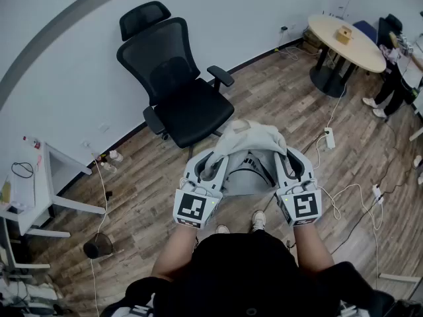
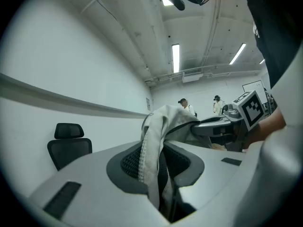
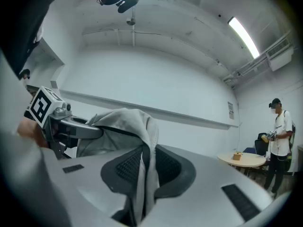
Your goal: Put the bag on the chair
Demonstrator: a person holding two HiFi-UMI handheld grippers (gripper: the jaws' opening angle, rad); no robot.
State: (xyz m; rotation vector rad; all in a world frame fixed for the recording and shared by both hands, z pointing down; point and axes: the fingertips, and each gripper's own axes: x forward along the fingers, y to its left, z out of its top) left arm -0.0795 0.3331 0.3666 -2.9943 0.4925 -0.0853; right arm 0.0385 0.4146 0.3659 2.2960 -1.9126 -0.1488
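Note:
A light grey cloth bag [image 1: 250, 152] with dark trim hangs between my two grippers, held up in the air in front of the person. My left gripper [image 1: 210, 166] is shut on the bag's left edge; the fabric [image 2: 154, 148] is pinched between its pads. On the other side, my right gripper [image 1: 289, 163] is shut on the right edge, with cloth [image 3: 142, 160] squeezed between the pads. The black mesh office chair [image 1: 178, 91] stands just beyond the bag by the wall, its seat [image 1: 195, 114] bare. That chair [image 2: 68, 143] also shows at the left of the left gripper view.
A round wooden table [image 1: 345, 41] with a small box stands at the back right, a person [image 1: 393, 78] beside it. Cables and a power strip [image 1: 328, 137] lie on the wood floor at the right. A white desk [image 1: 39, 190] stands at the left.

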